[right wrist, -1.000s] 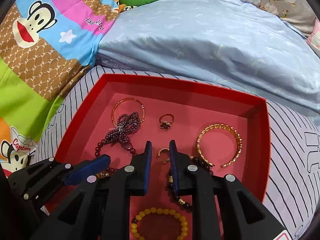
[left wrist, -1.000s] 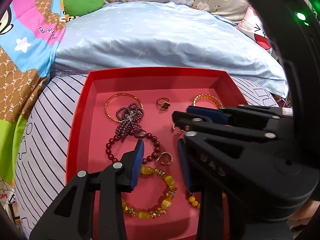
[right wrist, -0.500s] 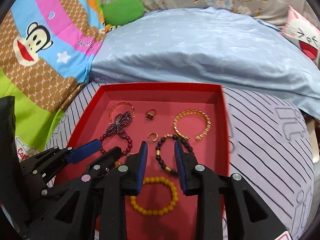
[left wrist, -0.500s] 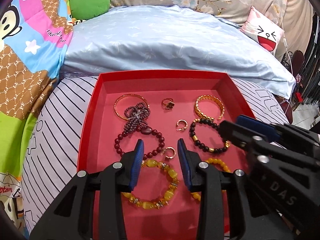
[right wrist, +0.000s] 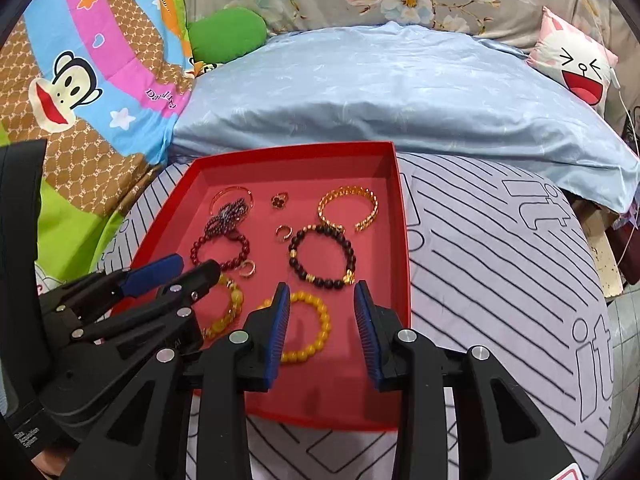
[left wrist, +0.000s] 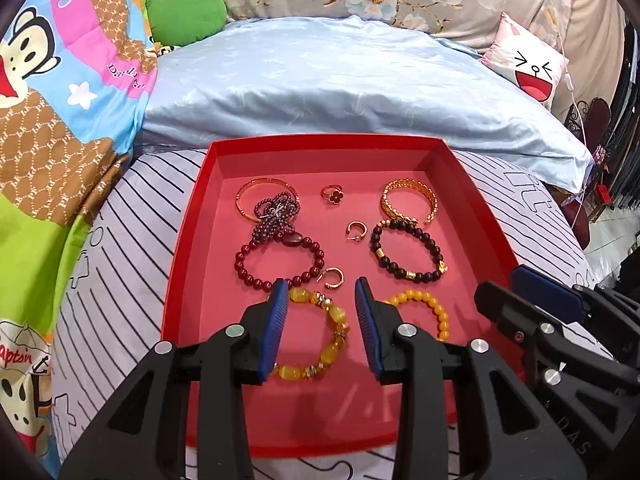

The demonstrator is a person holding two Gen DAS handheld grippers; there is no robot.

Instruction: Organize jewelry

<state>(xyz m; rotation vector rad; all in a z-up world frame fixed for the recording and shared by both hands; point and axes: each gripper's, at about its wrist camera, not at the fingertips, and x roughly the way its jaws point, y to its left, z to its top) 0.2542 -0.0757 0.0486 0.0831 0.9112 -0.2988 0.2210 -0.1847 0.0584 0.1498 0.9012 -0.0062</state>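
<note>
A red tray point(left wrist: 188, 240) point(right wrist: 402, 248) lies on a striped cushion and holds jewelry: a gold cuff point(left wrist: 408, 200), a flower ring point(left wrist: 333, 195), a thin bangle under a purple bead bundle point(left wrist: 274, 216), a dark red bead bracelet point(left wrist: 280, 260), a black bead bracelet point(left wrist: 408, 252), two small gold hoops point(left wrist: 354, 231) point(left wrist: 332, 278), and two yellow bead bracelets point(left wrist: 320, 332) point(right wrist: 308, 328). My left gripper point(left wrist: 322, 300) is open and empty above the tray's near half. My right gripper point(right wrist: 322, 304) is open and empty over the tray's near right part.
A light blue pillow point(left wrist: 340, 80) lies behind the tray. A cartoon quilt point(left wrist: 48, 100) and a green cushion point(left wrist: 184, 14) are at the left. A smiley pillow point(left wrist: 528, 64) is at the far right. The striped cushion point(right wrist: 500, 260) extends right of the tray.
Both grippers have pulled back and up from the tray. The right gripper has let go of a small gold hoop, opened wider and moved off to the right of the left one.
</note>
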